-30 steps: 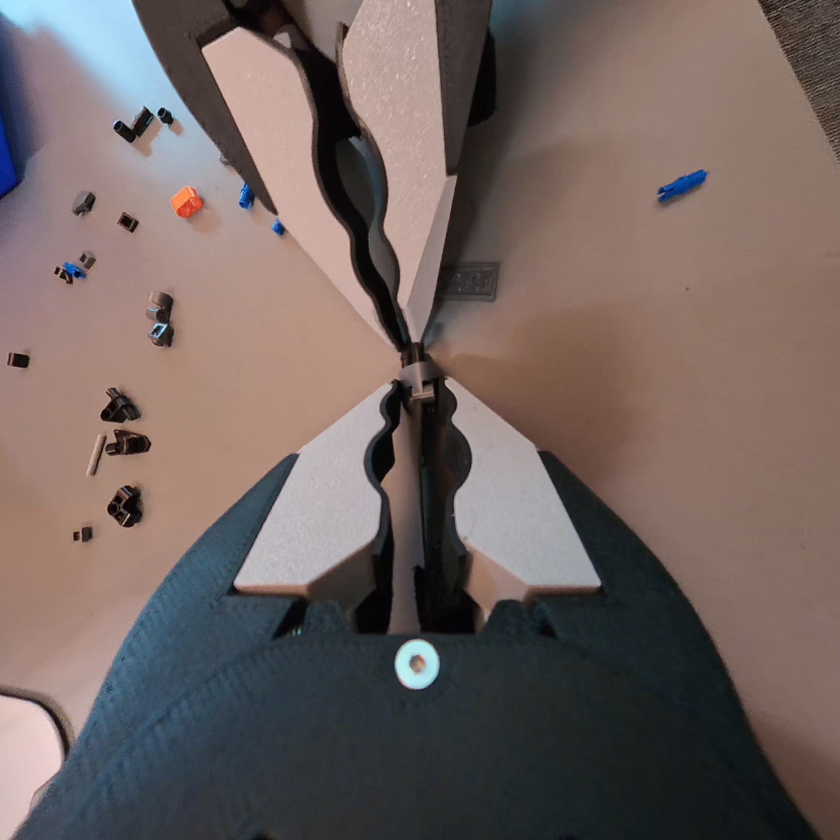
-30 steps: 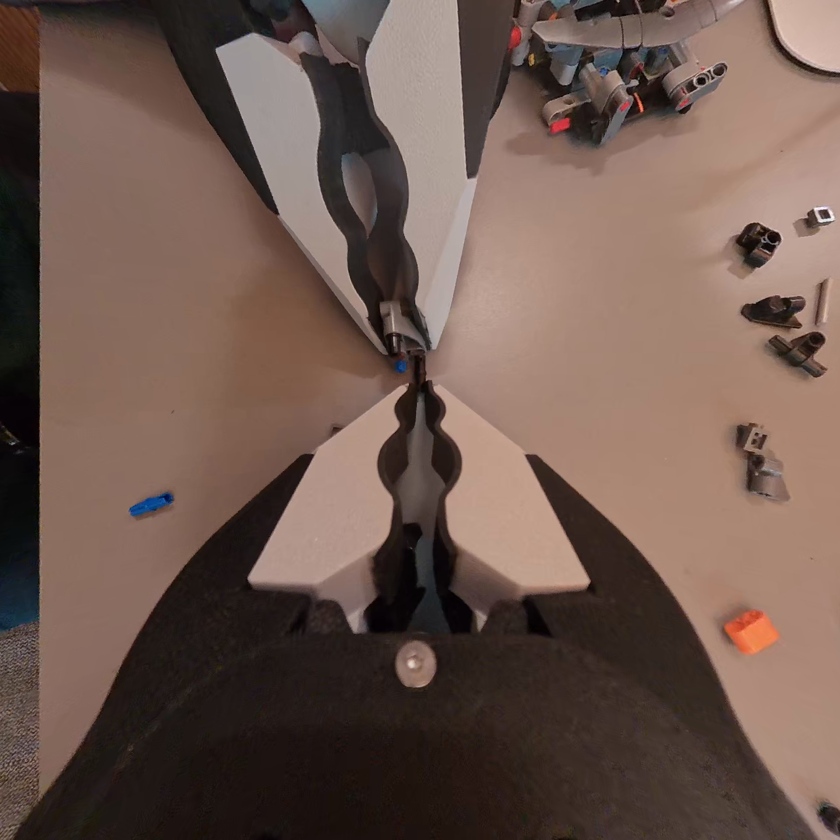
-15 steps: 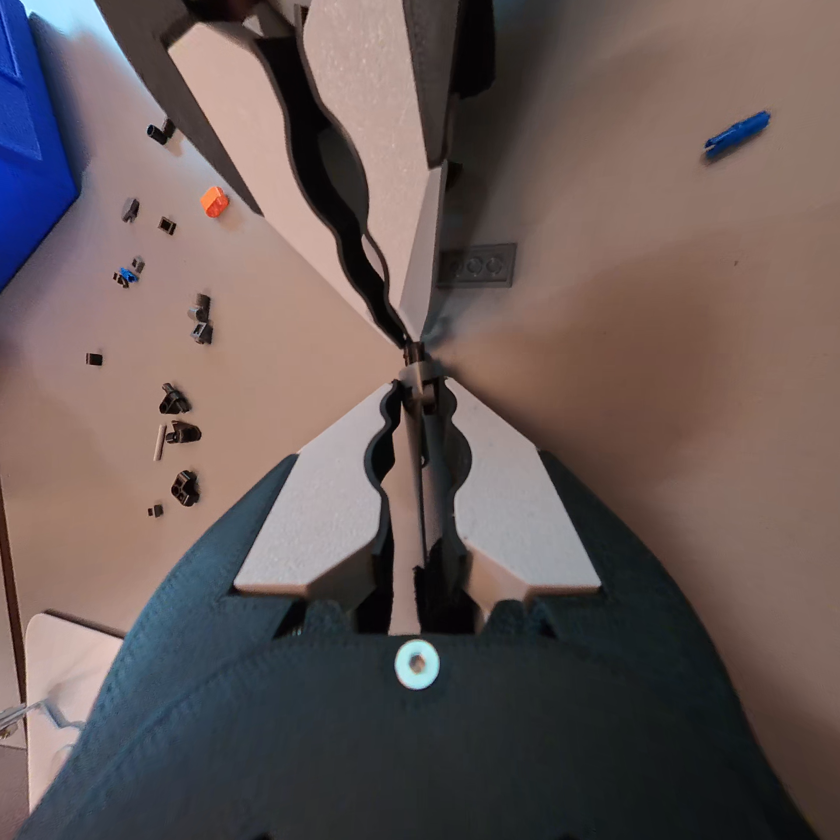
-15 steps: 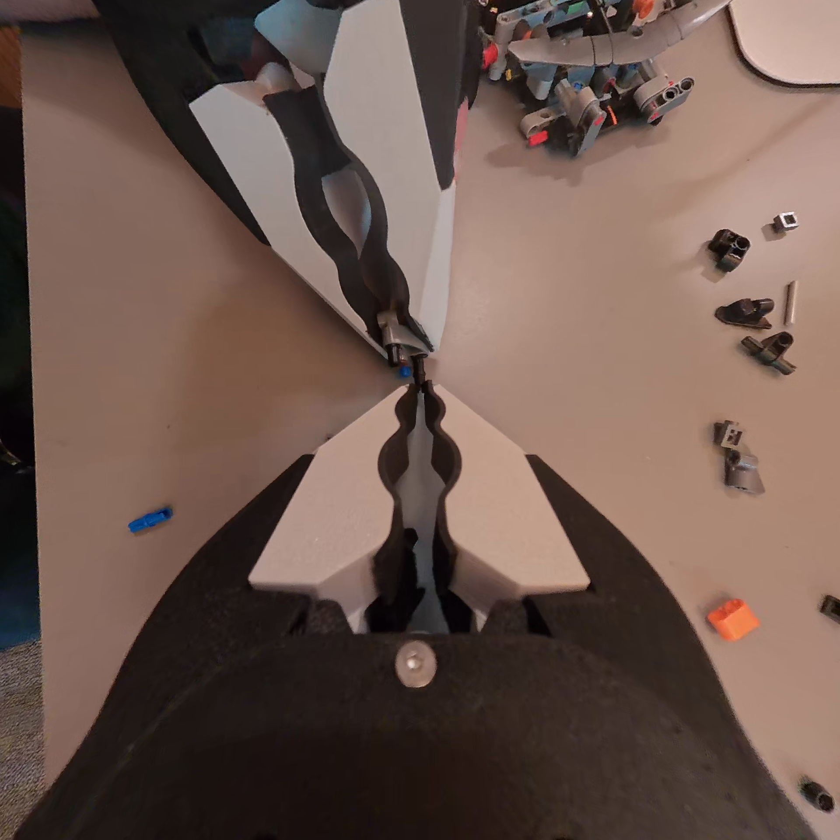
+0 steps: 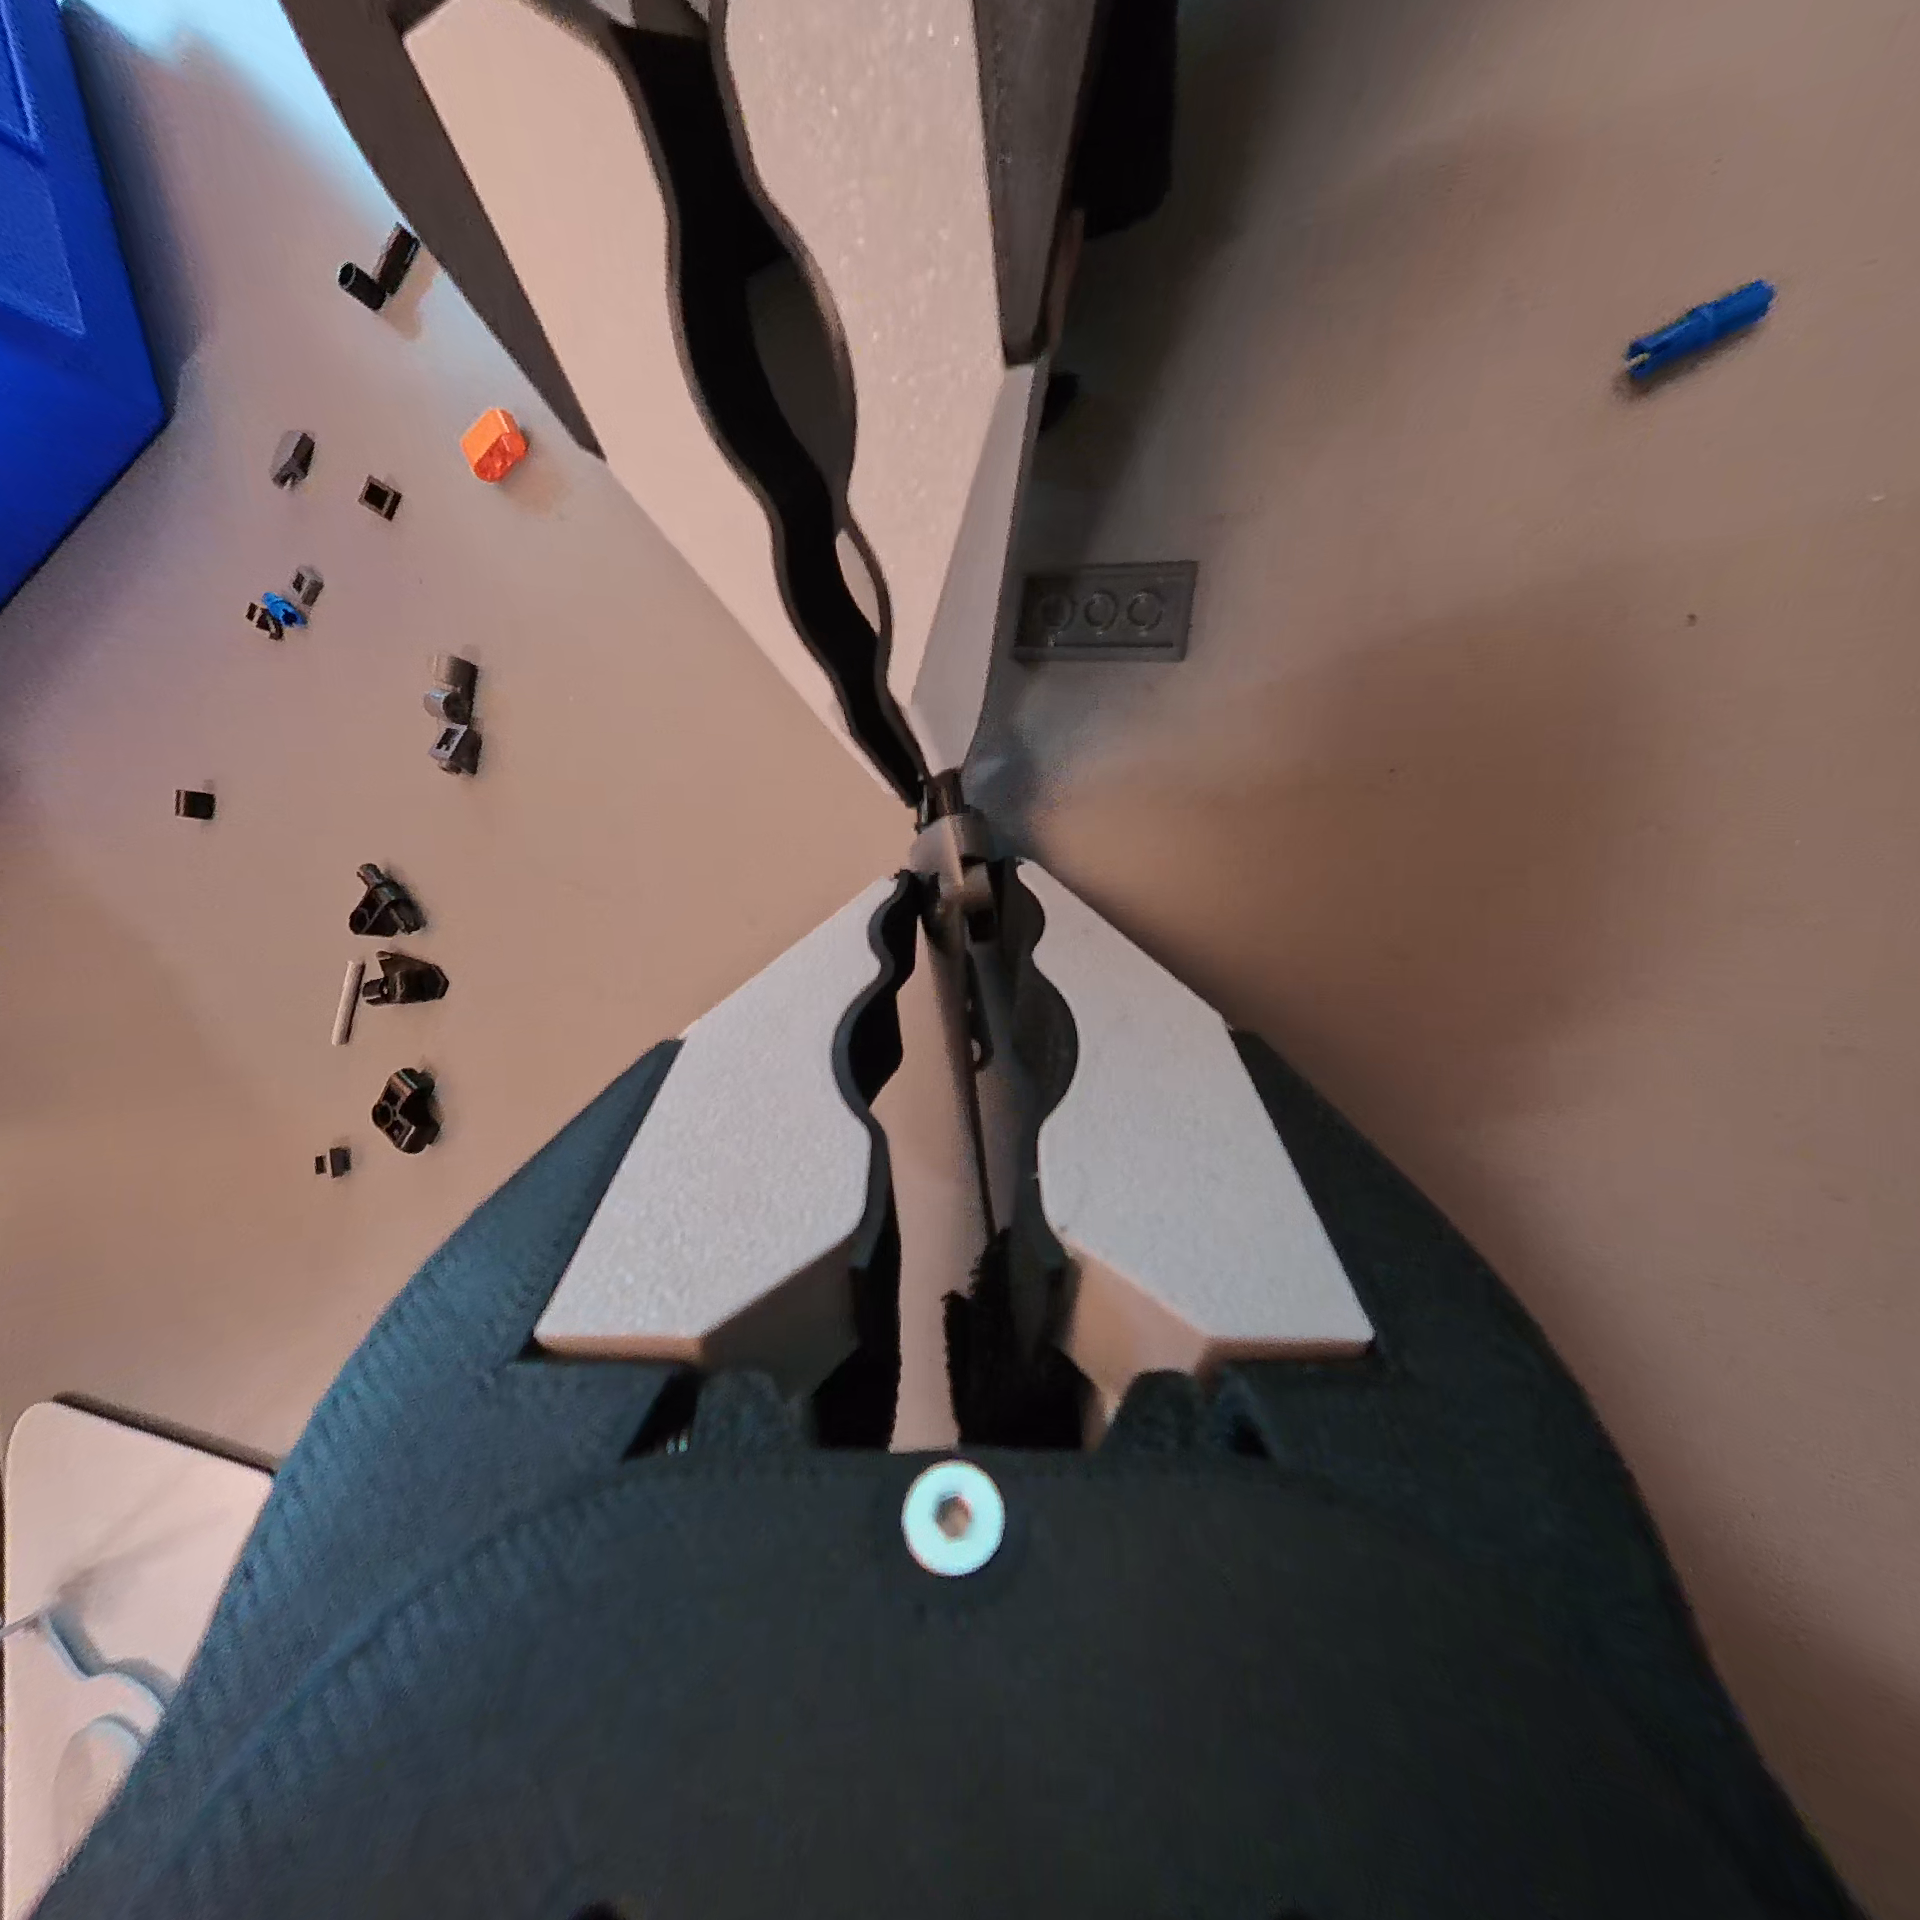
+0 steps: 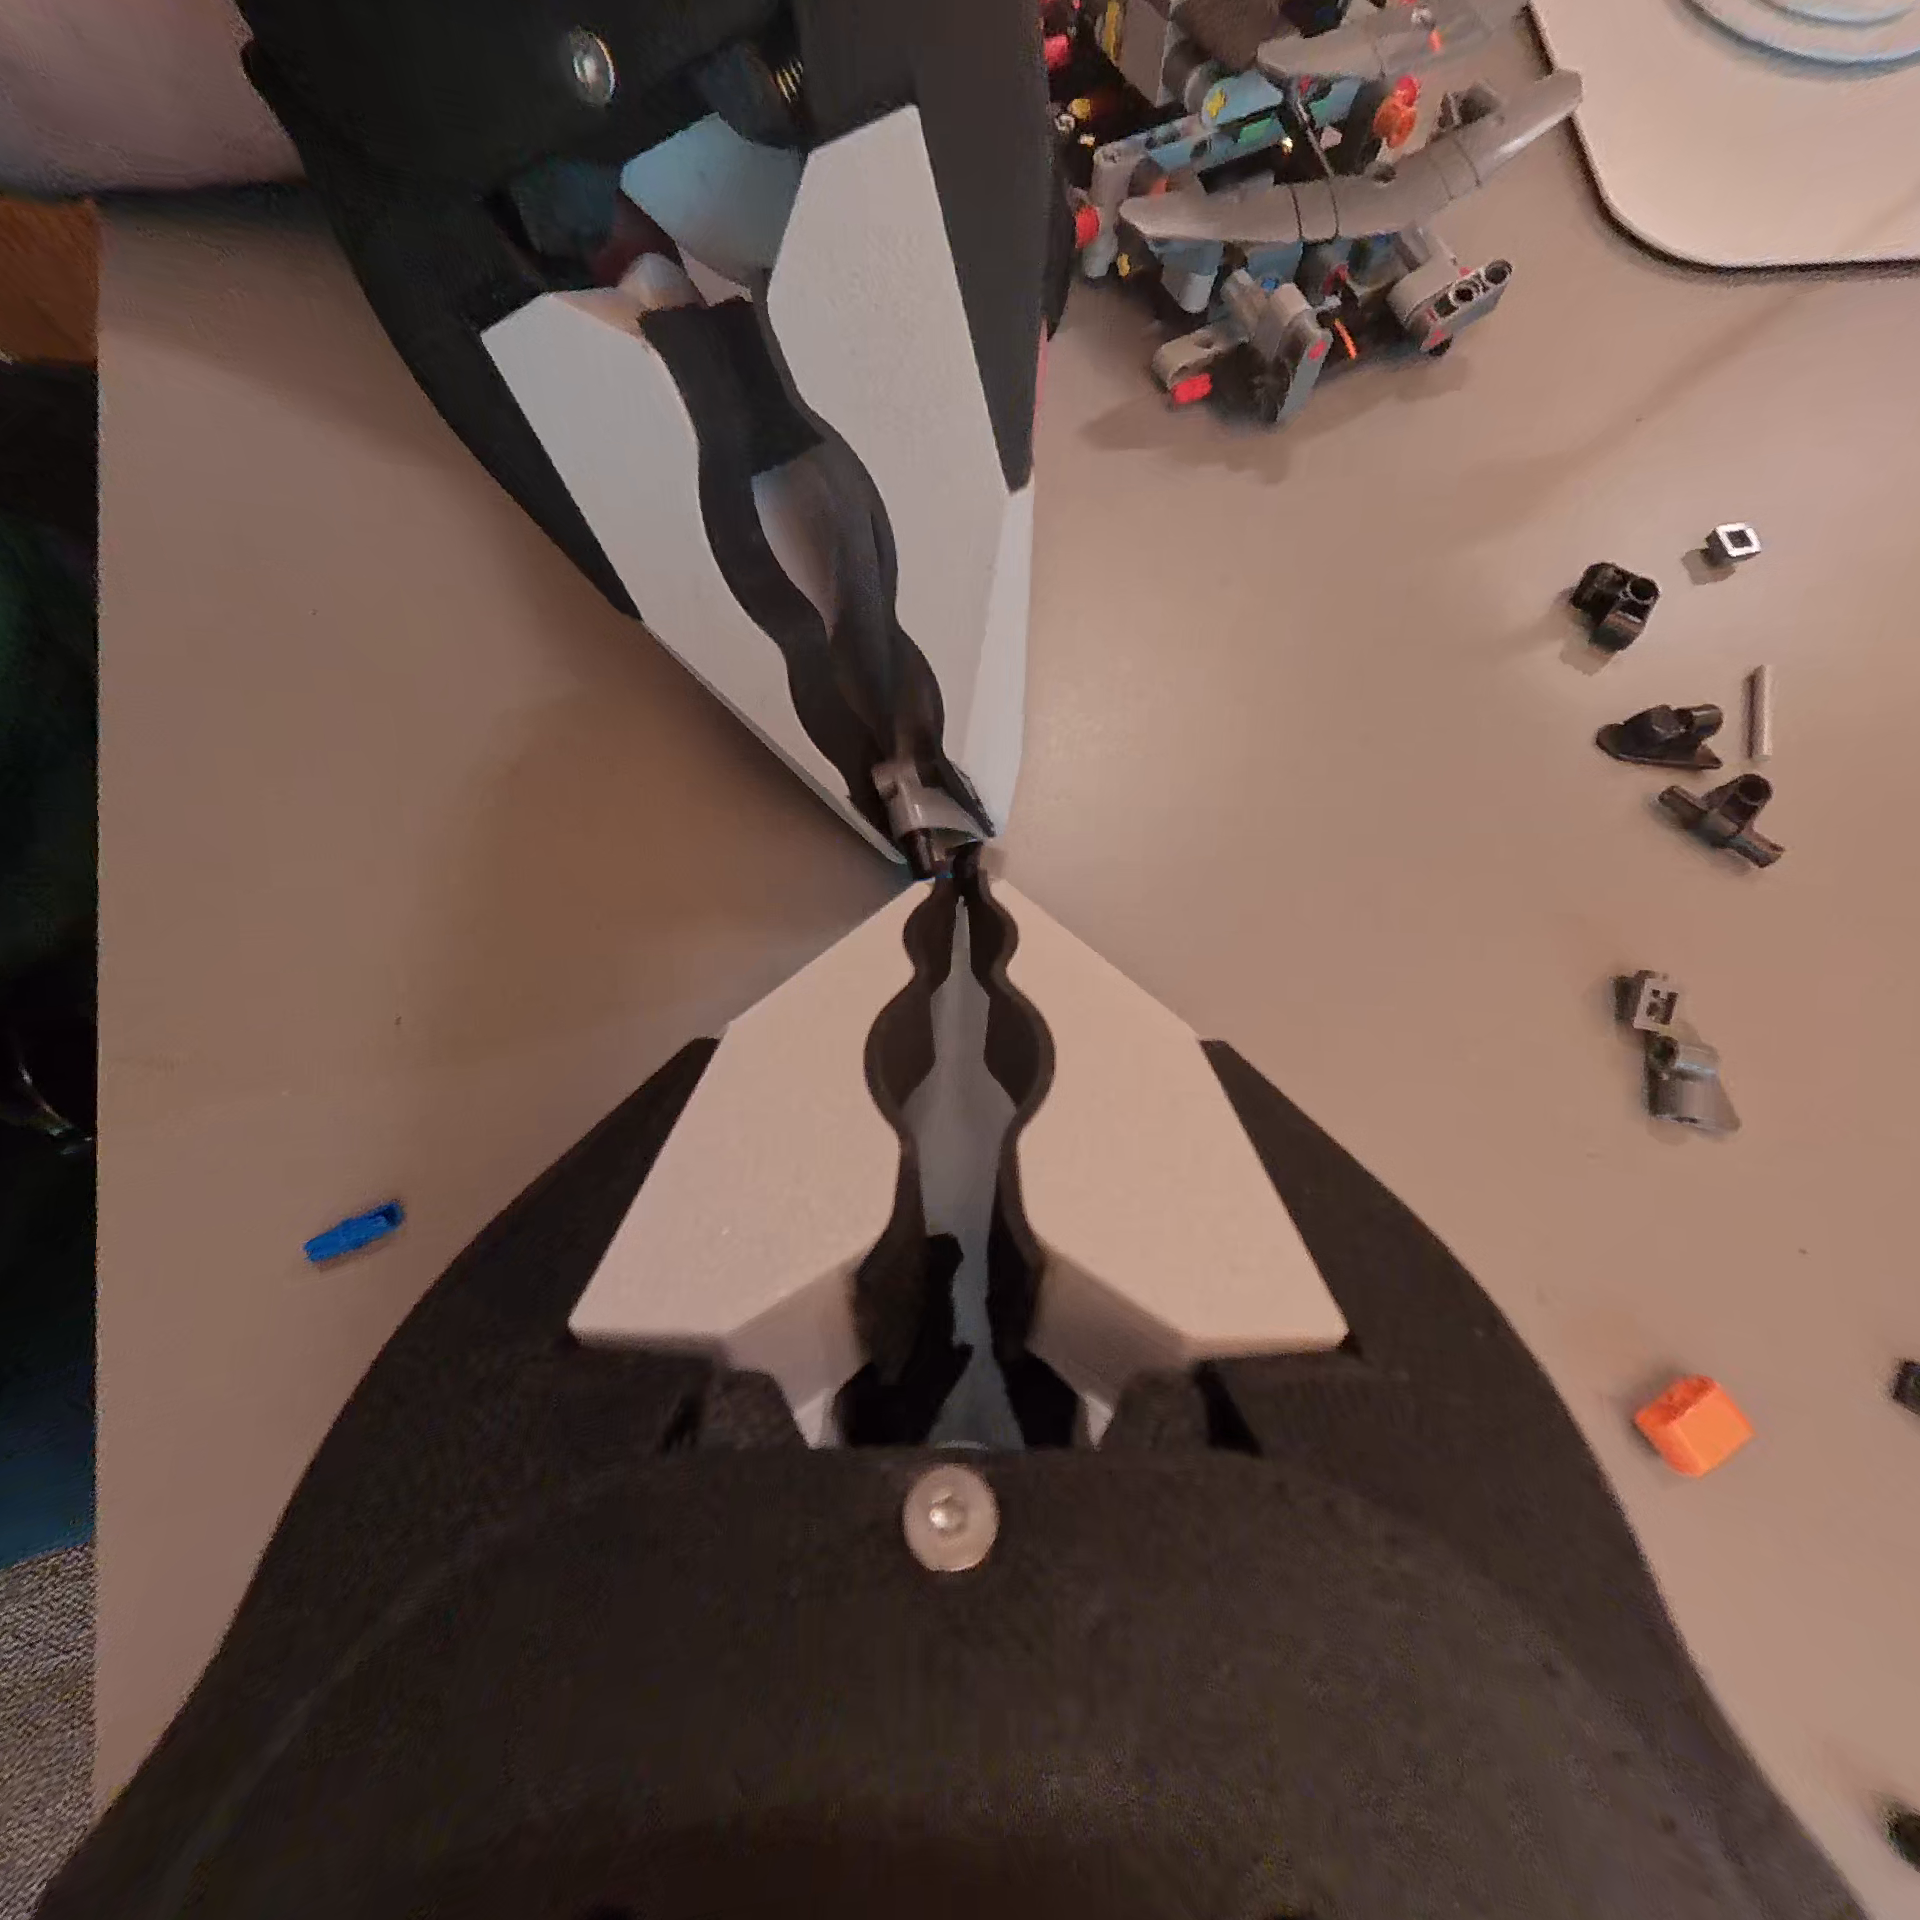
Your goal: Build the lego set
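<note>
My left gripper (image 5: 956, 883) is shut on a small grey connector (image 5: 948, 844). My right gripper (image 6: 961, 896) is shut on a small black pin (image 6: 964, 881) whose body is mostly hidden between the fingers. The two grippers meet tip to tip above the tan table (image 5: 1507, 935), with the pin's end against the connector (image 6: 914, 800). In the left wrist view the right gripper (image 5: 920, 784) comes in from the top. In the right wrist view the left gripper (image 6: 935, 836) comes in from the top. A partly built grey model (image 6: 1299, 208) stands at the far right.
Loose parts lie on the table: a blue pin (image 5: 1699, 330) (image 6: 353, 1231), an orange brick (image 5: 496, 445) (image 6: 1691, 1423), a flat grey plate (image 5: 1107, 611), and several black and grey connectors (image 5: 400, 977) (image 6: 1662, 732). A blue box (image 5: 62, 312) stands at one edge. Less than 4 cm separates the two grippers' tips. Both grippers' tips are roughly 15 centimeters from the partly built grey model (image 6: 1299, 208).
Both grippers stayed shut and tip to tip while moving together, so the table scene shifted in both views. The left gripper tilted. Less of the blue bit at the joint shows now.
</note>
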